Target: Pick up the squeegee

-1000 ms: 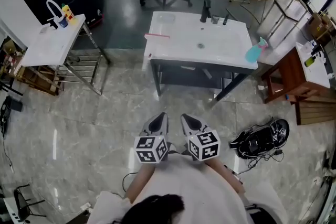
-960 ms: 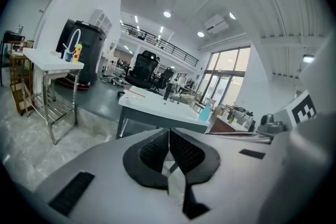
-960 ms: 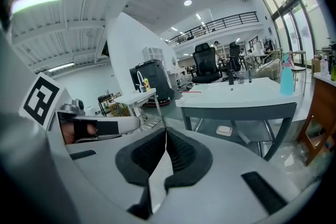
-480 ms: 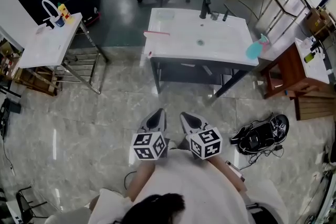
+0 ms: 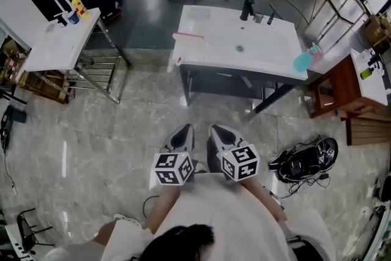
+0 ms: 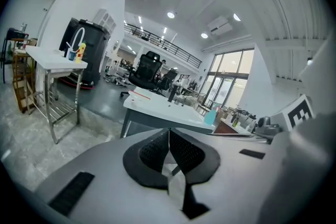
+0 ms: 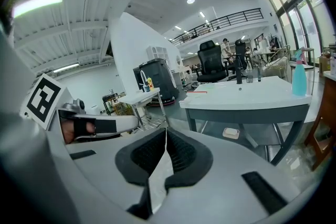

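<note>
Both grippers are edging forward over the marble floor with the person, and in the head view the white desk (image 5: 208,57) is now sitting a touch further right and higher than it did a moment ago; a shoe is also showing at the bottom left that was not there before. The left gripper (image 5: 183,132) and the right gripper (image 5: 220,131) are being carried side by side close to the body, well apart from the desk. Each gripper's own view is showing its jaws pressed together with nothing between them.

The squeegee (image 5: 188,36), which is reading as a thin red strip, is lying flat near the left end of the desk top, well away from the dark faucet (image 5: 247,7) at the back and the blue spray bottle (image 5: 303,60) at the right end. It is looking untouched.

Judging by this, the task is only beginning: the approach is under way, while opening a pair of jaws, reaching over the desk edge, closing on the squeegee and lifting it are all remaining.
</note>
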Tool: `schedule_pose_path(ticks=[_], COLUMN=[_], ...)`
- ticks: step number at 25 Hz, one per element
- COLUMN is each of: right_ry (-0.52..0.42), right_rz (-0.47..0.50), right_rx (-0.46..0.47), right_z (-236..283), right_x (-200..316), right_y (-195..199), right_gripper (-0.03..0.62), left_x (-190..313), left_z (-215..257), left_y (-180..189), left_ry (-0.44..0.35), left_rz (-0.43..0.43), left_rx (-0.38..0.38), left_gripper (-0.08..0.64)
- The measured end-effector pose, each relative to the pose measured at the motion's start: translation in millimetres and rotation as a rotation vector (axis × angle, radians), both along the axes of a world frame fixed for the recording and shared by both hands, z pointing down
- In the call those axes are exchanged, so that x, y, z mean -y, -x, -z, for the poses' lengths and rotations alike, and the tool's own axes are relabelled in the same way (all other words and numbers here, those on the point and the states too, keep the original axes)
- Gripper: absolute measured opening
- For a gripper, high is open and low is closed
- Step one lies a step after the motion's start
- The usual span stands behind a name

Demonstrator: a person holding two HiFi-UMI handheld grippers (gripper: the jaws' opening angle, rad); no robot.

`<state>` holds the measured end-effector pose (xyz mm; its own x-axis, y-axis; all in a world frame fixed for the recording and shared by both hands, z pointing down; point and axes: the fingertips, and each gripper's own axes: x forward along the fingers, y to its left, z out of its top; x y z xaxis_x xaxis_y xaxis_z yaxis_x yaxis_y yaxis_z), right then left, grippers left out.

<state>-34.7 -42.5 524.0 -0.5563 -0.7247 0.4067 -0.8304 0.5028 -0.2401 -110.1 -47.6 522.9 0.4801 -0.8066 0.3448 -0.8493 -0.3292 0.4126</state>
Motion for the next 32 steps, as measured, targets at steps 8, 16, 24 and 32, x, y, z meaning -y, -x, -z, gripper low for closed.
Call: schedule_pose_path(ticks=[8, 16, 24, 32], right_ry=[0.003, 0.027, 0.046, 0.089], right_rz=[0.007, 0.027, 0.065, 0.120], right_rx=[0.018, 0.029, 0.035, 0.014], right_z=[-2, -11, -14, -24], right_x=[36, 82, 137, 192], right_y=[-4, -12, -16, -20], right_gripper=[0.029, 0.029, 0.029, 0.029], left_x=[30, 72, 119, 168], left_z=[1, -7, -8, -11], left_y=[-7, -15, -16, -20], left_ry=[-0.007, 0.014, 0.033, 0.055], left_rz=[0.010, 0.021, 0.068, 0.119], left_rx=[0.012, 0.017, 0.024, 0.031], left_gripper=[0.026, 0.026, 0.026, 0.026])
